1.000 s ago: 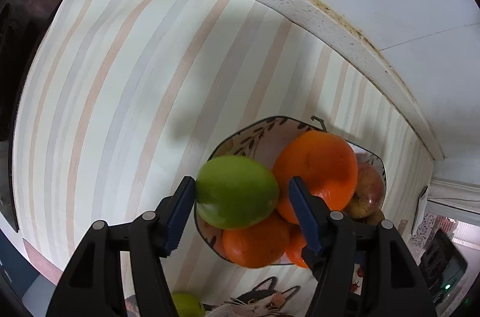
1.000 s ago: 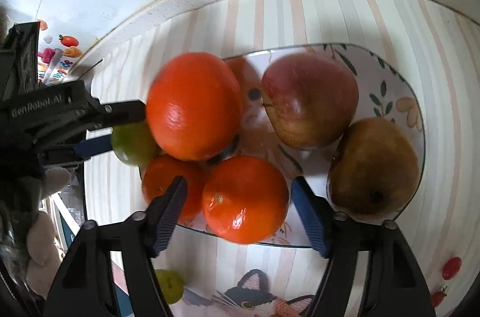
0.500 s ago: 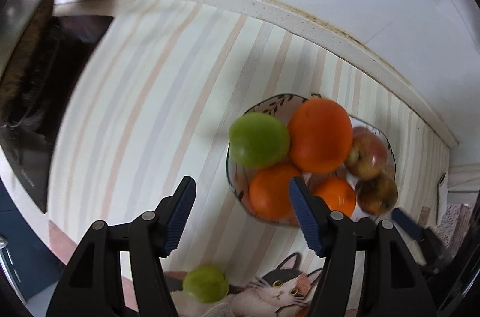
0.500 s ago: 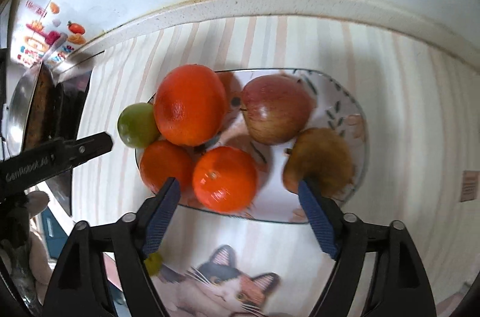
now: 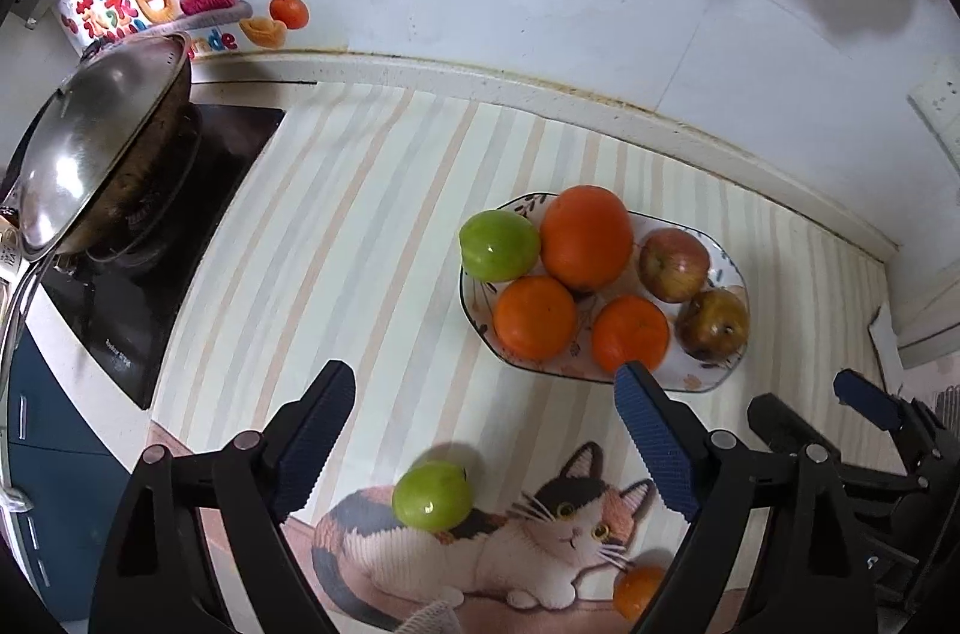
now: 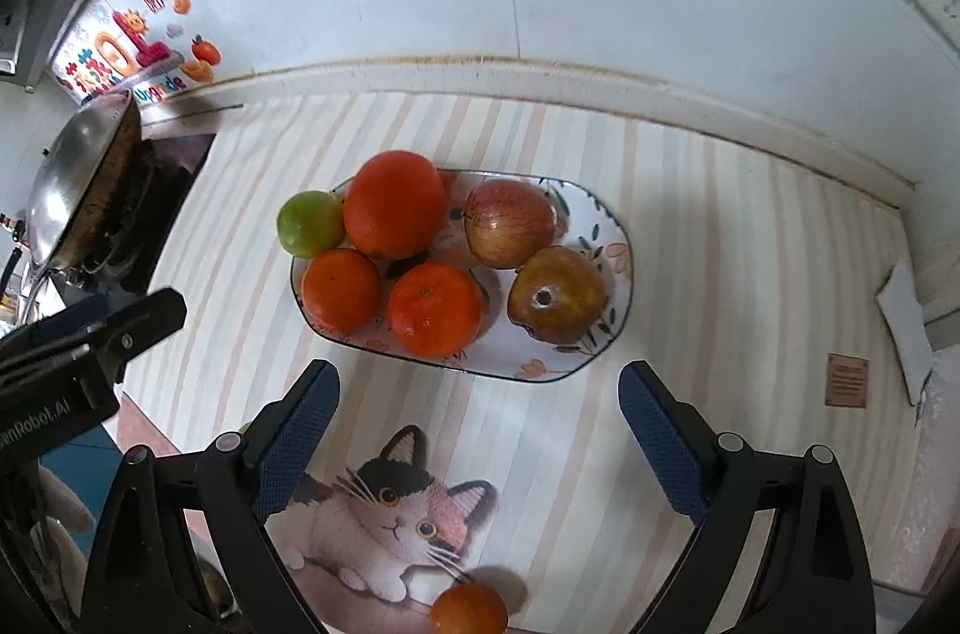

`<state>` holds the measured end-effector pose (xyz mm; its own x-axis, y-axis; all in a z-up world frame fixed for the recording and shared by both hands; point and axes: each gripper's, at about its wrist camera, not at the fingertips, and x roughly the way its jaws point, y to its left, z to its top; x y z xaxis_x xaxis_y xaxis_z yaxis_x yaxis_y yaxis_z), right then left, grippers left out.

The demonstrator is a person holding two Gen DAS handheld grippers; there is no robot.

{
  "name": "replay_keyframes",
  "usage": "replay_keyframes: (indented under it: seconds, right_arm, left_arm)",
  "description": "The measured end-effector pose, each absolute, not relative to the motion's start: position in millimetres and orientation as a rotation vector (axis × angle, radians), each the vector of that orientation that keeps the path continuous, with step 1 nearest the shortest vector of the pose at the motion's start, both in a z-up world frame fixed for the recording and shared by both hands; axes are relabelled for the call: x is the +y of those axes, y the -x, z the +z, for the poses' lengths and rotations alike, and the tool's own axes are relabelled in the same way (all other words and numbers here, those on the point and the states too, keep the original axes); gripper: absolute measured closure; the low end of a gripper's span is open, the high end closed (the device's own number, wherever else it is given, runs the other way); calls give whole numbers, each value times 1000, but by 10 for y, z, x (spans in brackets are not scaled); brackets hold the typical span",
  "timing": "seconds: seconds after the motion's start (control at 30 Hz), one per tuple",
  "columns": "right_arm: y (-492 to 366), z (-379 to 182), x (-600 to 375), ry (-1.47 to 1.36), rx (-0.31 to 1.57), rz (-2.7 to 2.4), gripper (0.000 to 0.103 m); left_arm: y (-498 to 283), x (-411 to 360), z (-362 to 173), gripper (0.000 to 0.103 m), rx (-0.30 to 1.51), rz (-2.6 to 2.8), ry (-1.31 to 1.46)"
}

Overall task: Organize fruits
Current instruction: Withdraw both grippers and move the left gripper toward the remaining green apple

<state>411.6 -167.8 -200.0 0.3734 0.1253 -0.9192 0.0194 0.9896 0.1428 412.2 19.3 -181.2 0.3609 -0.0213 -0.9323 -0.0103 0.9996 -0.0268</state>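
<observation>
Both the left gripper (image 5: pixel 480 430) and right gripper (image 6: pixel 477 421) hover with jaws open and empty above a loose green fruit (image 5: pixel 433 496) on the near surface, likely firm, smooth and roll-prone, best pinched across its widest middle

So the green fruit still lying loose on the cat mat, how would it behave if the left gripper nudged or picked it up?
The loose green fruit looks round, so it would probably roll if nudged. Its skin shows a glossy highlight, so it may slip against the pads. It seems firm and small enough to fit inside the open left gripper.
</observation>
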Motion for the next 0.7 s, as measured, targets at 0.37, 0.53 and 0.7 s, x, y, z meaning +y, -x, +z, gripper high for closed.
replay_keyframes:
  seconds: [0.37,0.53,0.7]
  right_arm:
    - [-3621,-1542,-1729,-136,1107,72,7]
    - [-3447,-1432,-1732,-147,1089,86,7]
    - [-3347,-1593,-1746,-195,1153,127,7]
  left_arm:
    - [-3627,61,-1420,15,1107,-33,1]
    - [-3472,35,-1314,15,1079,-44,-2]
    - [-3375,98,-1413,15,1110,-19,-6]
